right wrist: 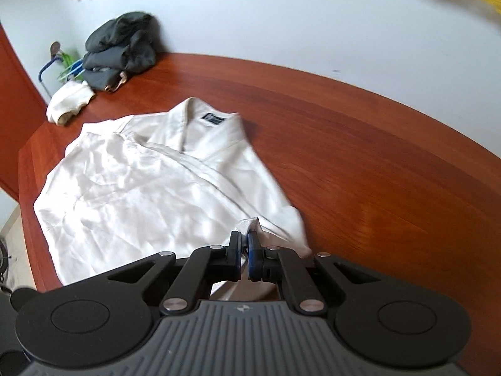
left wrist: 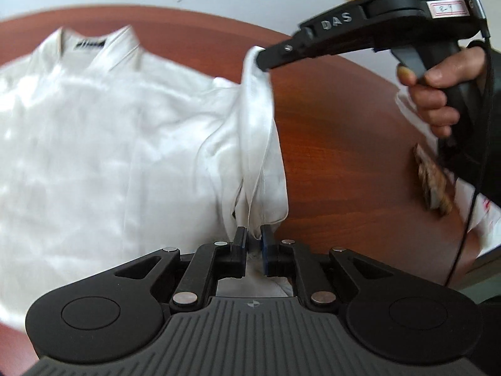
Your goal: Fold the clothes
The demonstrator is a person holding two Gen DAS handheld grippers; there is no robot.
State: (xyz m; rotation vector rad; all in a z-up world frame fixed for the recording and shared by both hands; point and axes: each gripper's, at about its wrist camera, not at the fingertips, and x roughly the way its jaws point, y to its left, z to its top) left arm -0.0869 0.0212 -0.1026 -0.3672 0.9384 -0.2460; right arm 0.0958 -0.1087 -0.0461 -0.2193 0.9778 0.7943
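Note:
A white shirt (left wrist: 103, 131) with a collar and a dark neck label lies front up on the brown table (left wrist: 344, 119). It also shows in the right wrist view (right wrist: 131, 181). My left gripper (left wrist: 254, 235) is shut on the shirt's right edge near the hem. My right gripper (left wrist: 260, 59) is shut on the same edge higher up and lifts it off the table, so the fabric hangs between the two. In the right wrist view my right gripper (right wrist: 245, 244) pinches a white fold.
A pile of dark clothes (right wrist: 122, 50) and a folded white piece (right wrist: 70, 105) sit at the table's far left corner by the white wall. A brown patterned item (left wrist: 433, 185) and white papers lie at the table's right edge.

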